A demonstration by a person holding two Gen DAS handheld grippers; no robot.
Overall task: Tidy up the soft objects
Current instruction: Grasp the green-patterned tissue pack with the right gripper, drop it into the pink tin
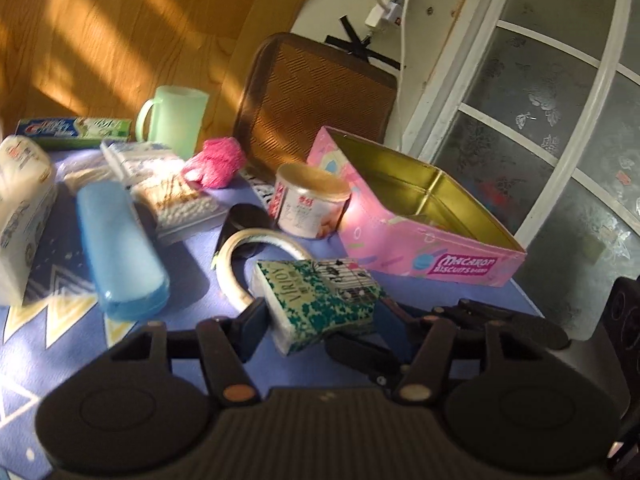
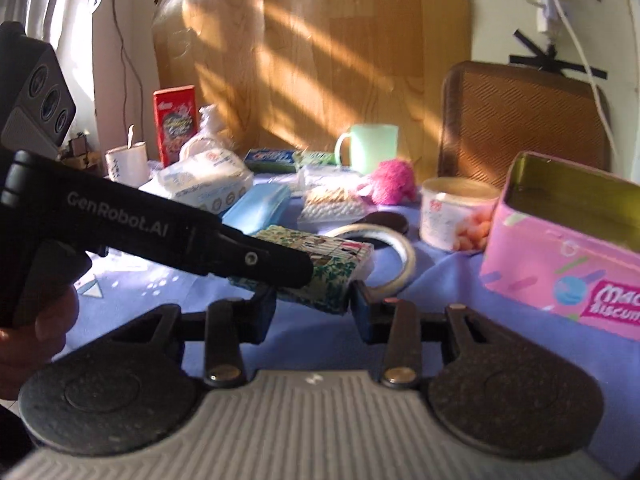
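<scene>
Both grippers meet on one green-and-white tissue pack (image 1: 320, 300), which sits low in the middle of each frame, tilted above the blue cloth (image 1: 80, 320). In the left wrist view the left gripper (image 1: 320, 322) has its fingers pressed against the pack's two sides, clamped on it. In the right wrist view the right gripper (image 2: 314, 300) brackets the same pack (image 2: 332, 272); its right finger touches the pack's edge, but the left gripper's black body crosses in front, so I cannot tell whether it truly grips.

A tape ring (image 1: 236, 264) lies just behind the pack. The open pink tin (image 1: 436, 240) stands at the right of the frame, near the pack. A round tub (image 1: 310, 204) is beside the tin. A pink fluffy thing (image 1: 216, 162) lies farther back, centre-left, near a green mug (image 1: 176, 120).
</scene>
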